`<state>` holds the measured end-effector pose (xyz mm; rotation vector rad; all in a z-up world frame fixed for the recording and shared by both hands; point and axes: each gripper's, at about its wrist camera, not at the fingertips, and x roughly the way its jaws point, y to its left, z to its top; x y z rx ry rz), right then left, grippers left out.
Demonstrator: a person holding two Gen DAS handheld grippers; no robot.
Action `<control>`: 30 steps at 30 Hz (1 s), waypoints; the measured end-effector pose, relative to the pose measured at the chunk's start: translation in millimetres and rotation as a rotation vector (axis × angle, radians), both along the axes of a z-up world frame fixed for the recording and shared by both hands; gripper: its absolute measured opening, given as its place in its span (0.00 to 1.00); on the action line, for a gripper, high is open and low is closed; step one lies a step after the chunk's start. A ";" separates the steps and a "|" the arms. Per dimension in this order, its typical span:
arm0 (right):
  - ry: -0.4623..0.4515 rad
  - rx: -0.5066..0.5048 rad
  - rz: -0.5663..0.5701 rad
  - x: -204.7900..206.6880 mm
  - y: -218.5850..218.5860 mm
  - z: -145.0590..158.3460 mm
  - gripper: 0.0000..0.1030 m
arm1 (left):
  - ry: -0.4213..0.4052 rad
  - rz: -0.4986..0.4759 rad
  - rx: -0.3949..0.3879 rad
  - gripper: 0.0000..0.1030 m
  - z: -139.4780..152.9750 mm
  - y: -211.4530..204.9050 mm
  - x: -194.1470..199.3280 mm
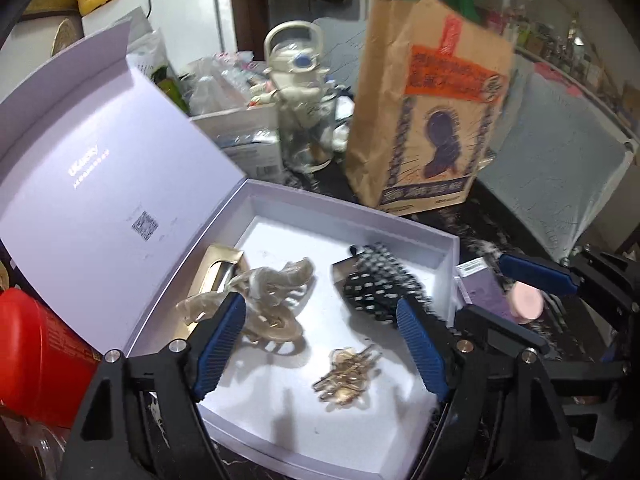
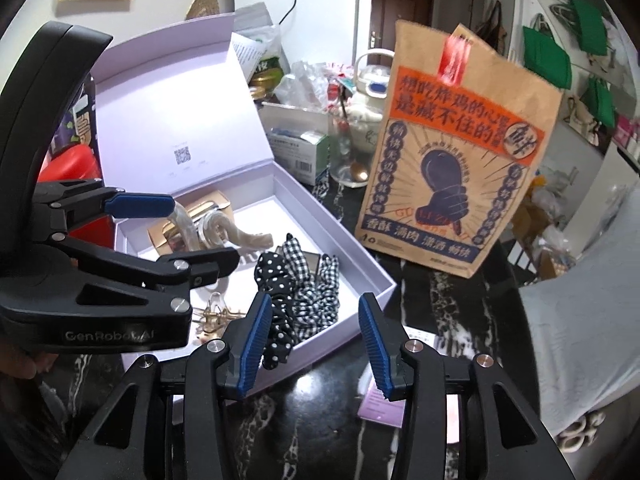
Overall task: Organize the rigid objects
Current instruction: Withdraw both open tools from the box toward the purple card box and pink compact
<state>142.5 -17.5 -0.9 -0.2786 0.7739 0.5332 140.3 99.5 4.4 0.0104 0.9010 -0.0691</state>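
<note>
Here both grippers stand apart and empty: the left gripper [image 1: 320, 344] over the open box [image 1: 448, 248], the right gripper [image 2: 316, 344] beside the scrunchies [image 2: 296, 292].

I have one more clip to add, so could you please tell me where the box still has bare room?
Free floor lies in the box between the beige claw clip and scrunchies. The left edge by the gold packet is crowded.

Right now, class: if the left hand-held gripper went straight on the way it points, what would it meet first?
Probably the white floor of the open box, between the beige hair claw and the small gold clip. The left hand-held gripper is open; depth is uncertain.
</note>
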 end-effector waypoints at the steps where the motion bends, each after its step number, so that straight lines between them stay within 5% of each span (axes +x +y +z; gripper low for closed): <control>1: -0.008 0.000 0.000 -1.9 -1.3 2.8 0.44 | -0.008 -0.005 -0.004 0.76 2.9 -1.7 -2.1; 25: -0.143 0.011 -0.238 -52.4 -100.7 51.7 0.51 | -0.136 -0.104 -0.048 0.76 43.5 -59.1 -35.9; 30: -0.134 0.030 -0.283 -59.9 -123.4 50.3 0.52 | -0.100 -0.138 -0.075 0.76 41.9 -74.6 -37.0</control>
